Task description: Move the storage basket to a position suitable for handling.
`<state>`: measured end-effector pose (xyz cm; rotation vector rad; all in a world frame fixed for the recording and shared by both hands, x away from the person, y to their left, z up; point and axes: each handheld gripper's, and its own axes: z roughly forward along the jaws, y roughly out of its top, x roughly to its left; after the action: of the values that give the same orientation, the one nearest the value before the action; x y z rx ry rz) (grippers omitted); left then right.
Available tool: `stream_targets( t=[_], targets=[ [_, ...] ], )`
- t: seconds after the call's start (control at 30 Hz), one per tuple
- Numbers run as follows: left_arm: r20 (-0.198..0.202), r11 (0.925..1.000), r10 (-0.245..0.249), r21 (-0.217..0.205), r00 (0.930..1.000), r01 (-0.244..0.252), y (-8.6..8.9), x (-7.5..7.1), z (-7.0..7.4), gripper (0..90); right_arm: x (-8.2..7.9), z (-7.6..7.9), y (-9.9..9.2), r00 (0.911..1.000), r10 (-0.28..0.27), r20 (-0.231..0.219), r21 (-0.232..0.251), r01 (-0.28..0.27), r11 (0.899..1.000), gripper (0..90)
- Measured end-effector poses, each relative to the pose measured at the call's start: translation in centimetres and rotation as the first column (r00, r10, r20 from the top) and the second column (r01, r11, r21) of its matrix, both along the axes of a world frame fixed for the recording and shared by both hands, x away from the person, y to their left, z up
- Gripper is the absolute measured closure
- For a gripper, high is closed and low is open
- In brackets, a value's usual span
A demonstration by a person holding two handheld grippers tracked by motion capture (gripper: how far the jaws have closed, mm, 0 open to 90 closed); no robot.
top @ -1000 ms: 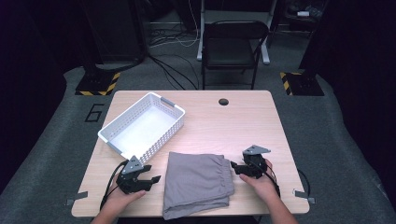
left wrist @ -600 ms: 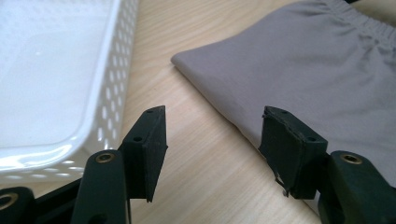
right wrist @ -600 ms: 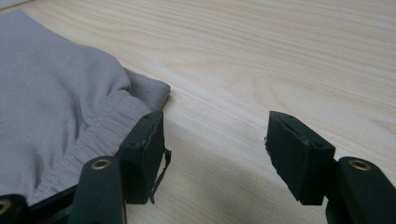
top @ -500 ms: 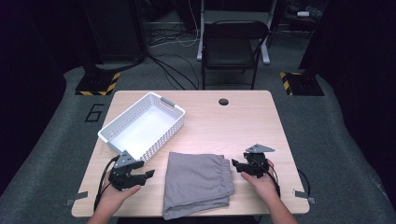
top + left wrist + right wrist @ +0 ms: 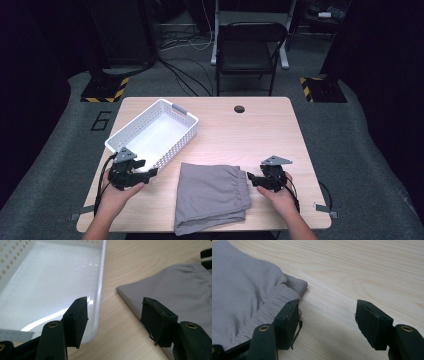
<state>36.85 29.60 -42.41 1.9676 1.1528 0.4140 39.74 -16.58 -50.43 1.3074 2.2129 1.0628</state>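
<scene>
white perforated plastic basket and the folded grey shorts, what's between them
Only a bare strip of wooden table separates the white perforated plastic basket from the folded grey shorts, seen in the left gripper view.

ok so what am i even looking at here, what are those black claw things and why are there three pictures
A person sits at a wooden table and holds a hand-operated gripper in each hand; there is no robot arm. The high view looks down from above the person's side: the left gripper is by a white basket, and the right gripper is at the edge of a folded grey cloth.

The other two pictures come from small cameras riding on the grippers, so the two black blocks at the bottom of each are that gripper's own jaws. The left gripper view looks past its jaws at the basket's corner and the cloth. The right gripper view shows the cloth's elastic hem beside one jaw and bare wood between them.

Both grippers are open and hold nothing.
</scene>
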Motion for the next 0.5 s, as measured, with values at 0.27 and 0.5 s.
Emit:
stream_targets(
  t=[0.27,0.5],
  targets=[
    [-0.012,0.9949,0.084,-0.055,0.9964,-0.085,0.7,3.1,0.9,39.2,0.1,0.0,0.0,1.0000,0.001,-0.005,0.001,-0.001,1.000,34.7],
    [-0.011,0.9905,0.112,-0.079,0.9936,-0.113,1.9,4.1,0.8,40.4,0.2,0.0,-0.1,1.0000,0.005,-0.005,0.000,-0.005,1.000,34.5]
  ],
)
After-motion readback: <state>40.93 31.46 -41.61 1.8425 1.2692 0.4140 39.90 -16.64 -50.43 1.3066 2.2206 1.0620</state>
